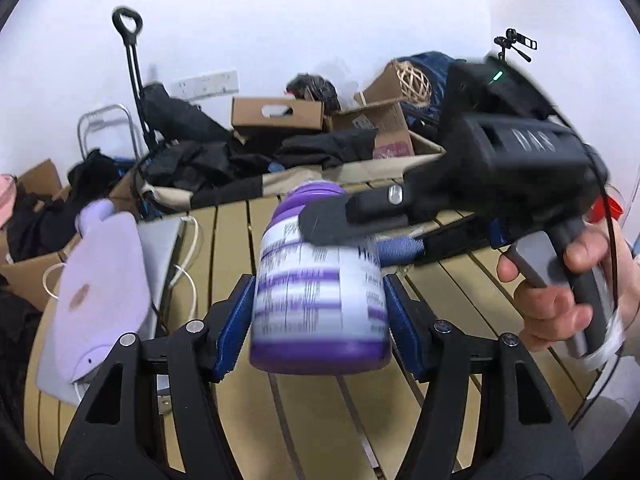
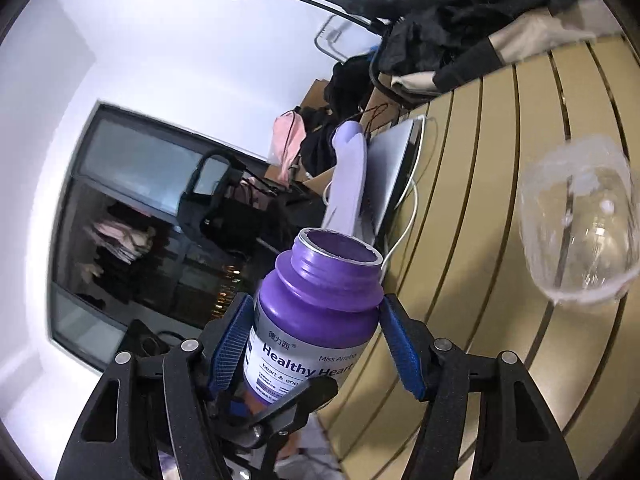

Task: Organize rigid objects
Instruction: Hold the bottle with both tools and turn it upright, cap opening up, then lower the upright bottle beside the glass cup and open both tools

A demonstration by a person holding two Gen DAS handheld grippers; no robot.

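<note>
A purple supplement bottle (image 1: 320,300) with a white label and no cap is held above the slatted table (image 1: 440,360). My left gripper (image 1: 320,316) is shut on its lower body with its blue pads (image 1: 230,332). My right gripper (image 1: 352,236) comes in from the right around the bottle's upper part. In the right wrist view the bottle (image 2: 320,320) sits between my right gripper's (image 2: 316,336) blue pads (image 2: 230,344); the left pad touches it and a small gap shows at the right pad. The bottle's open mouth (image 2: 340,248) points away.
A clear wine glass (image 2: 580,220) is at the right over the table. A lilac plush toy (image 1: 100,280) lies on a grey laptop (image 1: 160,248) with a white cable at the table's left. Cardboard boxes (image 1: 276,114), dark clothes and a trolley handle (image 1: 130,48) crowd the far side.
</note>
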